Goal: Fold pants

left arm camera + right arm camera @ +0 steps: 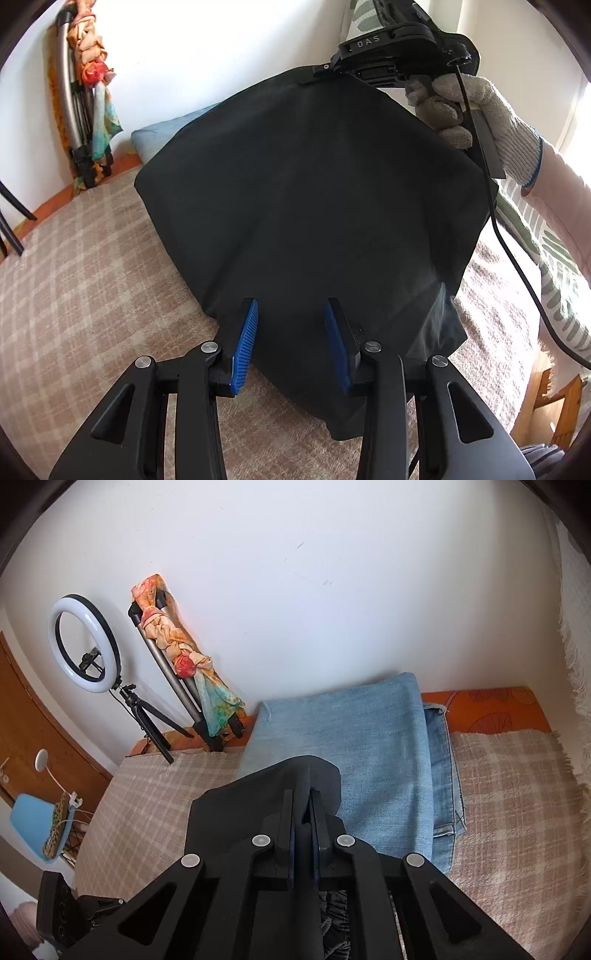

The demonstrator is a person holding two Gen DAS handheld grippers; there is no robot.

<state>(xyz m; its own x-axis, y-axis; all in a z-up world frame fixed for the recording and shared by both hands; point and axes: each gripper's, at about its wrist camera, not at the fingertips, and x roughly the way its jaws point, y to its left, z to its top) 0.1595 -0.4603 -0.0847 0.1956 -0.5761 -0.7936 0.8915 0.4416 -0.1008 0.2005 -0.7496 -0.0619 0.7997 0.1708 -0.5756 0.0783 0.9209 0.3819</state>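
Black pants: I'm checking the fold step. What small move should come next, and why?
Probably close the left gripper on the near edge of the black pants: its jaws stand open over that cloth, while the right gripper already pinches the far edge.

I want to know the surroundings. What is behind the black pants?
Folded blue jeans lie behind the black pants on the checked blanket. How far the jeans reach under the pants is covered.

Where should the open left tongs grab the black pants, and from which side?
Take the near edge of the pants where it lies between the left tongs, coming from the near side, low over the blanket. The right tongs already pinch the far edge.
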